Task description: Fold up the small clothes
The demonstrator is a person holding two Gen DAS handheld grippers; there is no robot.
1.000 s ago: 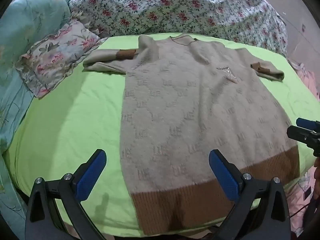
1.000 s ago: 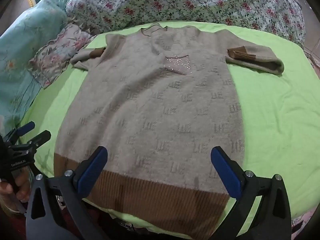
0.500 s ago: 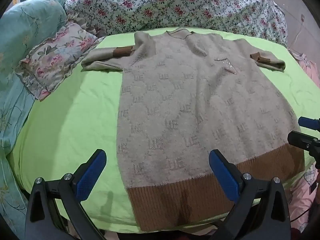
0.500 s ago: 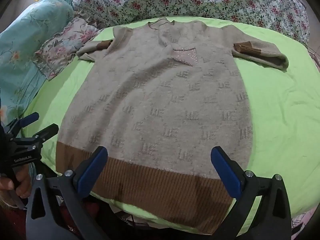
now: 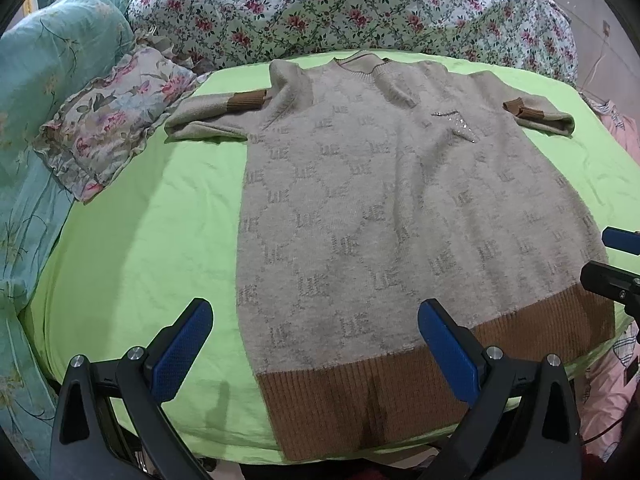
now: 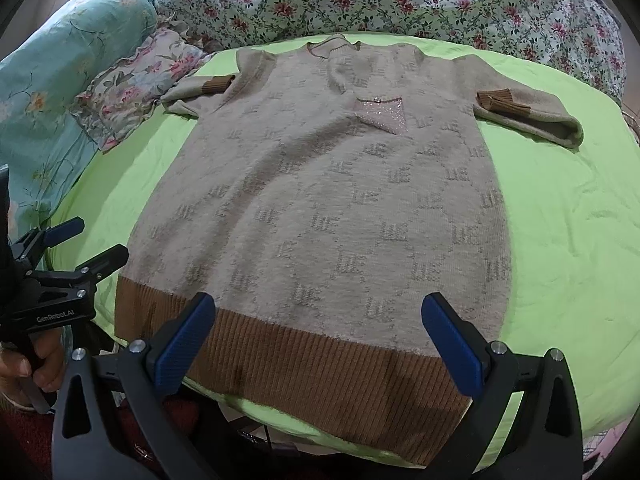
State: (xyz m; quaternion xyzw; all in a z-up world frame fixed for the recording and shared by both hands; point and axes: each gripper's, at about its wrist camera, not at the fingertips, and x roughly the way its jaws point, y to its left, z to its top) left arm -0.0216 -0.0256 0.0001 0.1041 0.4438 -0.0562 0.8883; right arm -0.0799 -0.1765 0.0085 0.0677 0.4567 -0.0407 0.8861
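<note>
A beige knit dress (image 5: 392, 208) (image 6: 332, 200) with a brown ribbed hem (image 5: 360, 392) (image 6: 304, 364) lies flat on a lime-green sheet (image 5: 152, 240) (image 6: 568, 232), neck at the far end. Both sleeves are folded, brown cuffs (image 5: 245, 101) (image 6: 496, 100) showing. My left gripper (image 5: 314, 350) hovers open over the hem's left corner, holding nothing. My right gripper (image 6: 320, 344) hovers open above the hem's middle, also with nothing in it. Each gripper shows at the other view's edge: the right gripper (image 5: 612, 264), the left gripper (image 6: 80, 248).
A floral quilt (image 5: 360, 12) (image 6: 400, 0) is piled along the far side. A ruffled floral pillow (image 5: 108, 120) (image 6: 136, 84) and teal bedding (image 5: 36, 100) (image 6: 72, 52) lie at the left. Pink fabric (image 5: 612, 384) hangs off the right edge. A hand (image 6: 36, 368) grips the left tool's handle.
Both grippers have pulled back slightly toward the near edge, so more of the brown hem and the quilt shows. The dress has not moved; both stay open.
</note>
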